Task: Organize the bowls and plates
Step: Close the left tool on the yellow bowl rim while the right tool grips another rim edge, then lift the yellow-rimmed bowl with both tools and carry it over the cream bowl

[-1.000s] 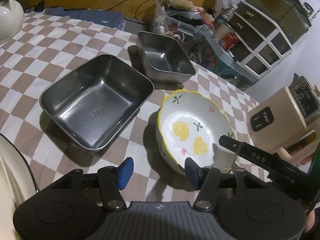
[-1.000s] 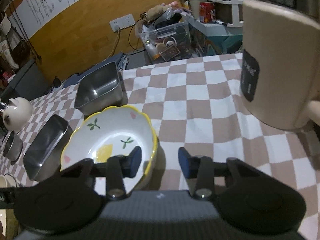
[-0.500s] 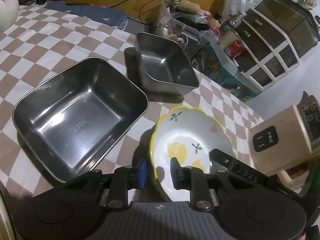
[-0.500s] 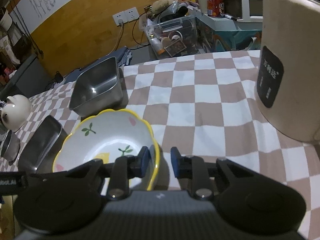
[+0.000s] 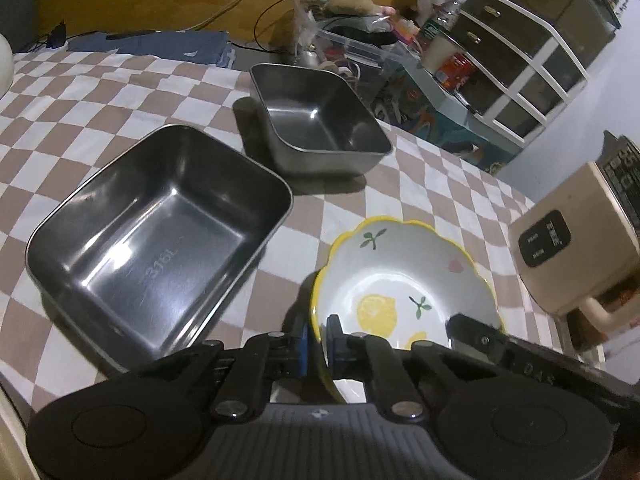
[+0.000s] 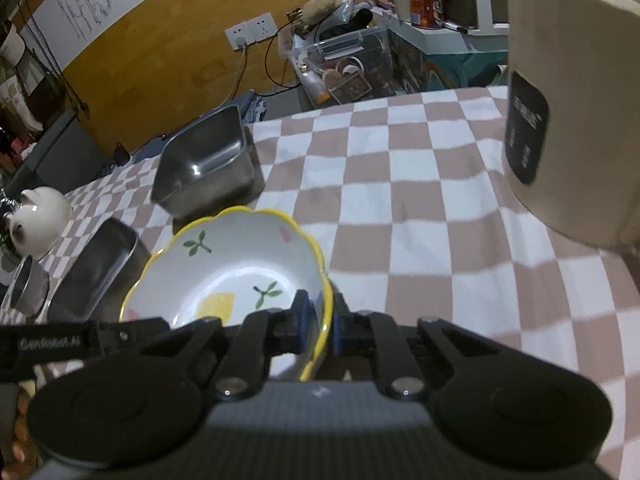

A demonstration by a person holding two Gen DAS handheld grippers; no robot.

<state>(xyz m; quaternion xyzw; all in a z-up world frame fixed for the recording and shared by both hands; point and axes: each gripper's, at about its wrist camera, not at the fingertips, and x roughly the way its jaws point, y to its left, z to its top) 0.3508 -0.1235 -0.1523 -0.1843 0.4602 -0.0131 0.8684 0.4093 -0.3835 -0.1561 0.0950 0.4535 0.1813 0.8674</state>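
A lived-in home room is showing here. A checkered cloth (image 5: 120, 92) is covering the counter, with a beige kettle (image 6: 576, 112) standing on it. Beyond the counter, a wood-panelled wall (image 6: 168, 52) is carrying sockets (image 6: 252, 32) with cords hanging from them. Beside the sockets, a clear bin (image 6: 344, 60) is overflowing with clutter, and a white drawer unit (image 5: 520, 60) is standing near the bin.

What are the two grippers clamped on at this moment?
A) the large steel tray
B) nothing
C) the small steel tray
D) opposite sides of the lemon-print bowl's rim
D: the left gripper and right gripper each have jaws pinching the yellow rim of the lemon-print bowl.
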